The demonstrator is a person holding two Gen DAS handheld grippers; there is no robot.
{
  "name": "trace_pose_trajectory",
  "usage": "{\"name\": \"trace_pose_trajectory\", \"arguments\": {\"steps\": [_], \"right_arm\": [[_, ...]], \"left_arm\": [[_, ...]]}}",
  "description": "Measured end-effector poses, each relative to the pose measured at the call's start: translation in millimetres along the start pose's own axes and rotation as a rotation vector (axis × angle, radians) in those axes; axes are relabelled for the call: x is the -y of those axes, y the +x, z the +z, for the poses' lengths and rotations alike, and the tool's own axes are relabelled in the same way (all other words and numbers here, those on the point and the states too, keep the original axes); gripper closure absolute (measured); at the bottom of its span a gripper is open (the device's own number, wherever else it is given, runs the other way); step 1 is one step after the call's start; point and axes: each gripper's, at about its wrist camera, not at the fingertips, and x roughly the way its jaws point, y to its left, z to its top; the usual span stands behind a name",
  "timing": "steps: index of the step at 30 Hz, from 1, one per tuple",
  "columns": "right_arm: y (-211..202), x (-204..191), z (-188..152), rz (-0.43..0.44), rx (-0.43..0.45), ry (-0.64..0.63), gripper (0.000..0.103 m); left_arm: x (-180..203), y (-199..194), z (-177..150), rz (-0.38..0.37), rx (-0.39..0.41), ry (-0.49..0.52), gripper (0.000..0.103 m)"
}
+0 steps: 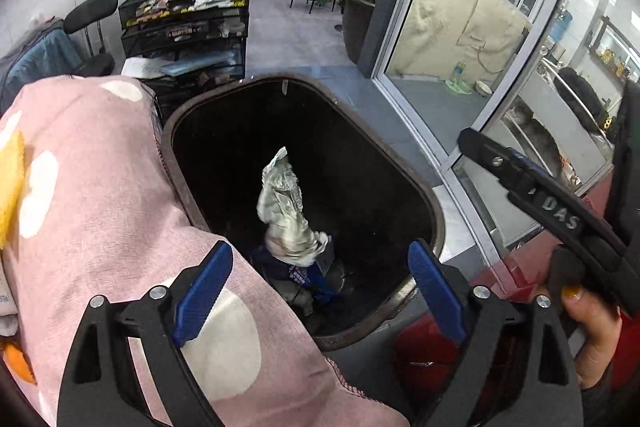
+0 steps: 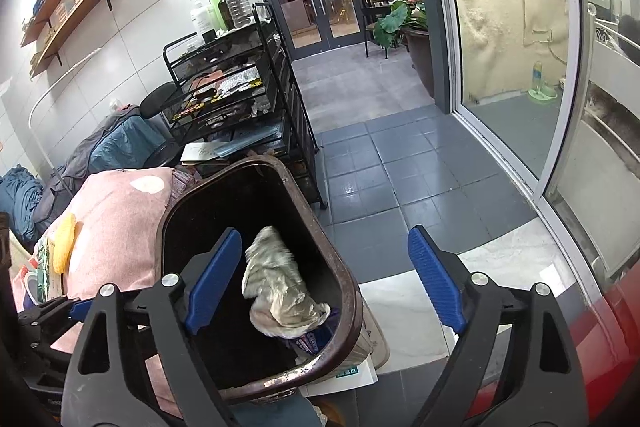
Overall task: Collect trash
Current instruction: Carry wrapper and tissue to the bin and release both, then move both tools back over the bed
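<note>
Both grippers hover above the dark brown rectangular plastic trash bin (image 1: 434, 211), fingers spread wide and holding nothing. The left gripper (image 1: 320, 291) is over the near end of the bin opening; the right gripper (image 2: 326, 279) is over the bin's right rim. A crumpled silver-white wrapper (image 1: 286, 215) appears inside the bin, above blue printed packaging (image 1: 304, 275). A pink white-dotted cloth (image 1: 100, 195) touches the bin's left rim.

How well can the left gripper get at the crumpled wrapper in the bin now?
Probably yes: the left gripper is open above the bin's open mouth, and nothing covers the crumpled wrapper. The pink cloth only drapes the side rim.
</note>
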Motion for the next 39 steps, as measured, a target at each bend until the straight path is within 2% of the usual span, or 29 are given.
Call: {"name": "trace_pose_trajectory", "arguments": {"steps": [8,17,24,28,34,39], "right_arm": [[-11.3,-14.3,0.6,0.048,0.024,-0.038,0.015],[-22.3,-53.8,-3.8,0.135,0.030,-0.122,0.013],[-28.3,-99.0,-15.4,0.243,0.011,-0.215,0.013],[-32.4,-136.2,-27.6,0.319,-0.006,-0.301,0.013],[-38.7,-192.8,-49.8,0.429,-0.043,-0.407,0.013],[-45.1,-230.5,-67.5,0.488,-0.064,-0.484,0.013]], "left_arm": [[-2.9,-44.0,-9.5,0.025,0.108,0.003,0.008],[-37.0,-99.9,-38.4,0.061,0.244,-0.114,0.005],[-73.4,-137.7,-73.4,0.165,0.334,-0.223,0.005],[-94.0,-156.7,-96.9,0.275,0.355,-0.272,0.005],[-142.2,-192.6,-145.0,0.359,0.378,-0.428,0.005],[-170.7,-224.5,-194.6,0.370,0.434,-0.630,0.006]]}}
